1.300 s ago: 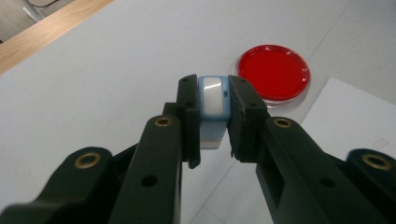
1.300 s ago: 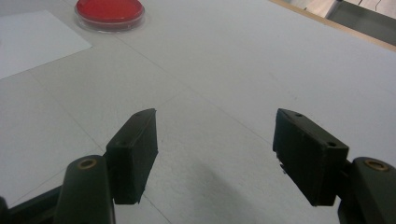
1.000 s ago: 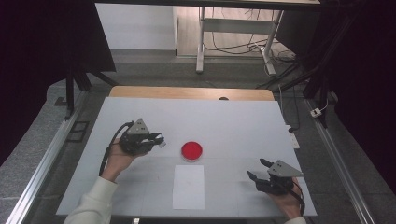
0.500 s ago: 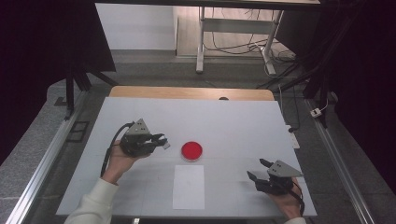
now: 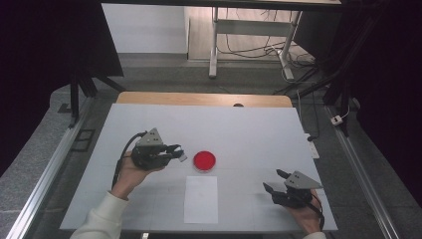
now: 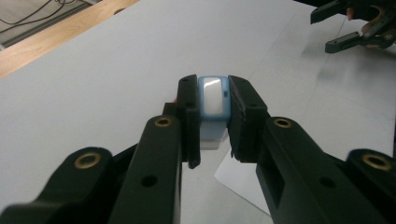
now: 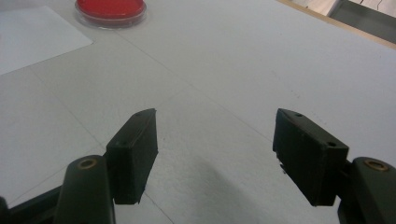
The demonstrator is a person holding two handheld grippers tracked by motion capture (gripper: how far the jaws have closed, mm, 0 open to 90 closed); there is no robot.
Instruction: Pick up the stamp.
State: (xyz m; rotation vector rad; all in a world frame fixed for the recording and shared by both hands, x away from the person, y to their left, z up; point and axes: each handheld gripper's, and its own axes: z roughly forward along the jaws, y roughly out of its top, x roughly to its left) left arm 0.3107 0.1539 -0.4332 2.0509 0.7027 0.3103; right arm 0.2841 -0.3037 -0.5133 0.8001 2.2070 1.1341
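Observation:
My left gripper point(image 5: 178, 153) hovers over the table's left middle, shut on a small light-blue block with a white face point(image 6: 213, 95); both pads press its sides. The block point(image 5: 182, 157) hangs just left of a round red dish point(image 5: 204, 161). A white sheet of paper point(image 5: 201, 198) lies in front of the dish, and its corner point(image 6: 243, 184) peeks out below the left jaws. Low at the front right, my right gripper point(image 5: 273, 180) stands open with nothing between its jaws point(image 7: 215, 135). Its own view has the dish point(image 7: 110, 8) and paper point(image 7: 32, 37) at the top left.
The white tabletop point(image 5: 259, 134) has a wooden strip point(image 5: 199, 98) along its far edge. Metal rails run down both sides, and a table frame with cables stands beyond on the floor. The right gripper point(image 6: 322, 32) shows far off in the left gripper view.
My left gripper has edged slightly right toward the red dish, still holding the block. The right gripper has stayed put.

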